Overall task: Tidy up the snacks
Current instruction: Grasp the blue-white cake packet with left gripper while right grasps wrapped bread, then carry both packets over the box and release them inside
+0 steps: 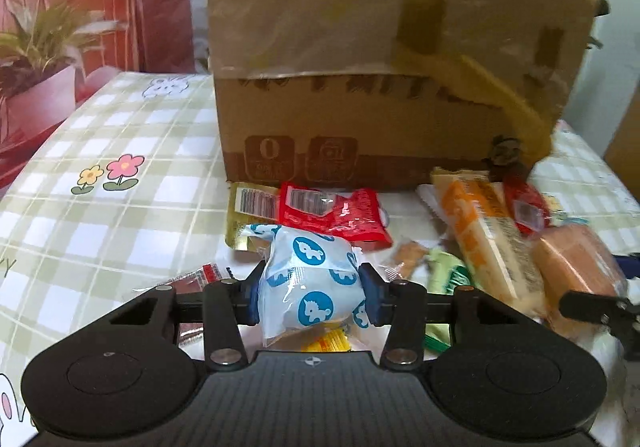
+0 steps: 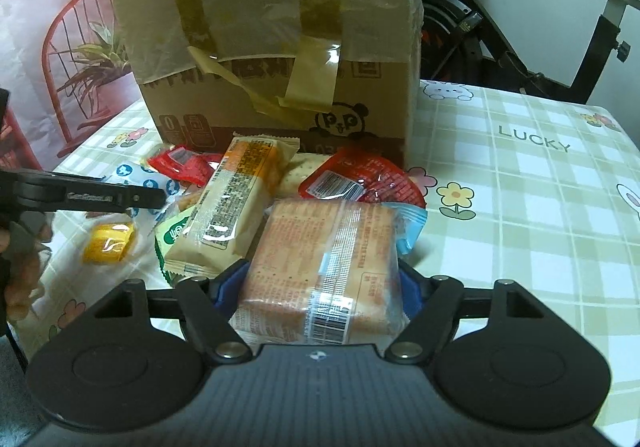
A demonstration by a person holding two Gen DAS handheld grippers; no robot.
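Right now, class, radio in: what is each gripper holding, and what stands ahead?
Left gripper shut on white blue-animal packet. Right gripper shut on clear-wrapped orange cracker pack. Taped cardboard box ahead.

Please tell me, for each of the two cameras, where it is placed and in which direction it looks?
Left wrist: sits on the left gripper, faces the cardboard box; its jaws clamp the blue-and-white packet.
Right wrist: sits on the right gripper, faces the same box; its jaws clamp the orange cracker pack.
Shared: box, snack pile, checked tablecloth.
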